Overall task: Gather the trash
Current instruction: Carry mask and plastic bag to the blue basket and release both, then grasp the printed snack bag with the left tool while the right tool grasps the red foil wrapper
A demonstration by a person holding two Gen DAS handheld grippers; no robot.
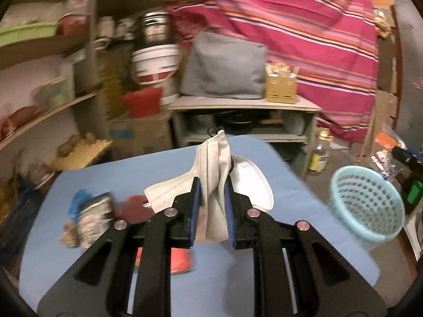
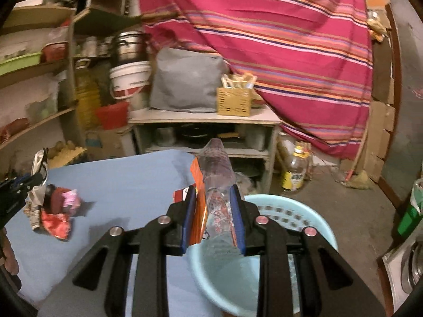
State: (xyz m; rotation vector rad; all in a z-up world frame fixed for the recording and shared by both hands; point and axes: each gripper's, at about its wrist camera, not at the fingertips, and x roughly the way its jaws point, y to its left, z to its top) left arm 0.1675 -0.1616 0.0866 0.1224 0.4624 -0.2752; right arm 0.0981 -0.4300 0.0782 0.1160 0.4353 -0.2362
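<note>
While the right gripper pinches a crushed clear plastic bottle with an orange wrapper above the pale blue basket, the drop looks next: just spread the jaws. The left gripper clamps a crumpled white face mask over the blue table, awaiting its turn; more wrappers remain.

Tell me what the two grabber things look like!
Both look the same. The left gripper and right gripper are matte black plastic, with flat linkage bars that have long cut-out slots. Round silver pins sit at the joints. Each finger wears a blue pad on its inner face. No cables, markings or sleeves show.
</note>
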